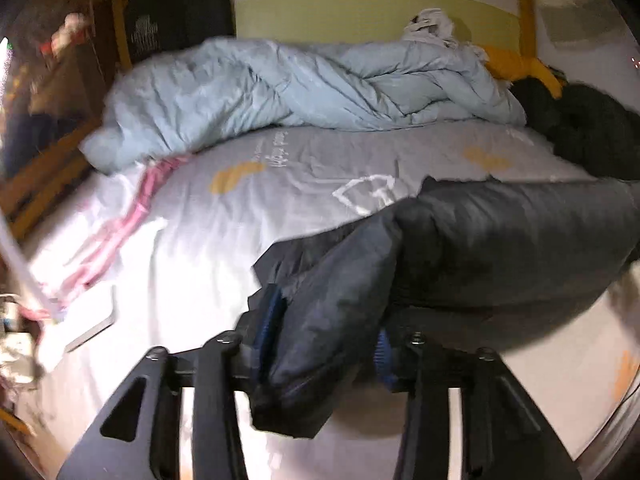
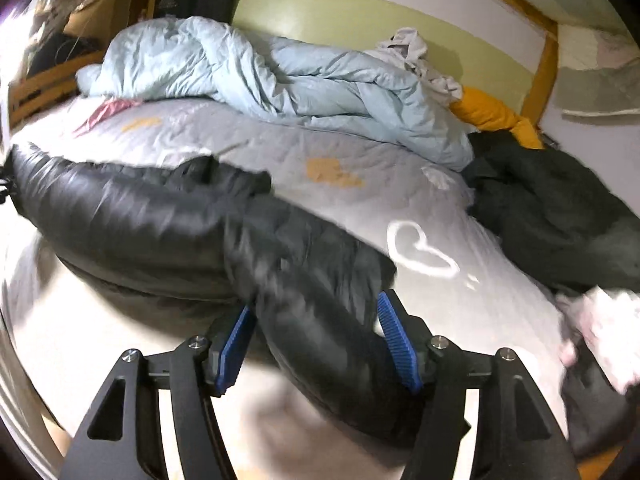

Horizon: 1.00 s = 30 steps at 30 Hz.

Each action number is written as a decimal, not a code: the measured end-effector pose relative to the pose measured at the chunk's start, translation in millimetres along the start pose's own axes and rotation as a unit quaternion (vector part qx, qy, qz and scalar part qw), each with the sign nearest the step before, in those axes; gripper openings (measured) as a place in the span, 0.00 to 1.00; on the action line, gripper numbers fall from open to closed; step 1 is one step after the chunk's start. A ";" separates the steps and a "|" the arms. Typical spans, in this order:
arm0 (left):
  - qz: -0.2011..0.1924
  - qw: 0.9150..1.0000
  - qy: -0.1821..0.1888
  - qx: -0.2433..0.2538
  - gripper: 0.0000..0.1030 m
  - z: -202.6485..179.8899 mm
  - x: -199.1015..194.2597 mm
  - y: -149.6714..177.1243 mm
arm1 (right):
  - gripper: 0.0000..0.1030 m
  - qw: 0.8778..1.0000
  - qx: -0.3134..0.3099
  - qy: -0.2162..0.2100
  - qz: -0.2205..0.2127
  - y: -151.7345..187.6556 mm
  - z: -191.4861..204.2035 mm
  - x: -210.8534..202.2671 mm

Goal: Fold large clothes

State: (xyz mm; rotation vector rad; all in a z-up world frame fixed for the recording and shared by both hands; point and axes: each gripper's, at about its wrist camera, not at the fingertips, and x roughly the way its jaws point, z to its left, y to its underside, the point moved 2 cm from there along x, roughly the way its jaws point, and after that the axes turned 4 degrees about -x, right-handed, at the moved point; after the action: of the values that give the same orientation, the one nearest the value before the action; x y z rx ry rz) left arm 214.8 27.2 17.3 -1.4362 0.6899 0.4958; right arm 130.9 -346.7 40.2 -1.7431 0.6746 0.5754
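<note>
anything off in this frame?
Right gripper: the black puffer jacket sits between its pads with a visible gap, so the grip looks loose. Left gripper is clamped on it.

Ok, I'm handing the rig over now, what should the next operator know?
Left gripper: shut on one end of the jacket.
Right gripper: open, the jacket's other end between the pads but apparently not clamped.
Jacket: bunched lengthwise, spanning both grippers above the bed.
Done: no neat fold visible.
Left: regrip right, lay it flat, fold; the dark pile on the bed's right looks crumpled too.
</note>
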 end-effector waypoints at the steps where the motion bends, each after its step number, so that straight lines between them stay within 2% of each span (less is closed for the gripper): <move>1: 0.011 1.000 0.009 -0.011 0.34 2.8 13.5 -8.6 | 0.61 1.000 0.014 -0.015 0.008 -11.0 -7.7 14.9; 3: 0.036 0.999 0.014 -0.025 0.33 5.2 45.2 -24.2 | 0.61 0.998 0.044 -0.032 0.029 -27.3 -23.1 47.5; 6: 0.060 0.998 -0.005 -0.015 0.33 -0.1 90.8 -36.3 | 0.61 0.994 0.079 -0.056 0.056 -41.5 -37.0 99.1; 10: 0.047 0.999 0.000 0.008 0.37 -11.8 122.9 -43.5 | 0.61 0.983 0.130 -0.075 0.101 -37.8 -47.1 157.0; 12: 0.044 0.999 -0.007 0.016 0.41 -12.5 133.0 -44.7 | 0.62 0.982 0.139 -0.073 0.104 -34.0 -48.4 167.9; 16: 0.057 0.998 0.006 -0.008 0.44 -3.7 150.3 -42.3 | 0.74 0.988 0.122 -0.038 0.085 -33.6 -48.6 171.9; 19: 0.044 0.999 0.010 -0.010 0.45 -0.7 147.0 -40.8 | 0.74 0.988 0.132 -0.038 0.076 -34.0 -54.2 175.5; 22: -0.007 0.999 0.006 -0.031 0.49 9.4 118.1 -43.1 | 0.74 0.988 0.139 -0.023 0.061 -36.7 -59.5 168.0; 23: -0.035 0.998 0.006 -0.047 0.54 14.9 102.0 -45.6 | 0.74 0.989 0.142 -0.009 0.049 -38.2 -61.9 159.0; 24: -0.065 0.996 0.016 -0.061 0.58 19.7 84.0 -49.8 | 0.74 0.989 0.145 0.006 0.032 -40.3 -64.5 146.8; 26: -0.118 0.990 0.029 -0.074 0.59 24.4 50.7 -56.0 | 0.74 0.988 0.150 0.034 -0.014 -45.1 -68.7 117.2; 28: -0.169 0.983 0.025 -0.068 0.69 19.3 17.8 -58.0 | 0.76 0.984 0.161 0.048 -0.065 -50.3 -71.7 84.3; 30: -0.211 0.976 0.023 -0.049 0.85 3.2 -7.4 -53.5 | 0.76 0.980 0.167 0.034 -0.099 -54.1 -69.6 59.4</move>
State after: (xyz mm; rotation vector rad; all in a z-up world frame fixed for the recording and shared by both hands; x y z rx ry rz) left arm 246.6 26.2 61.0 -1.6380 0.3827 0.1654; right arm 214.0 -411.4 54.8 -1.4956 0.5970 0.2486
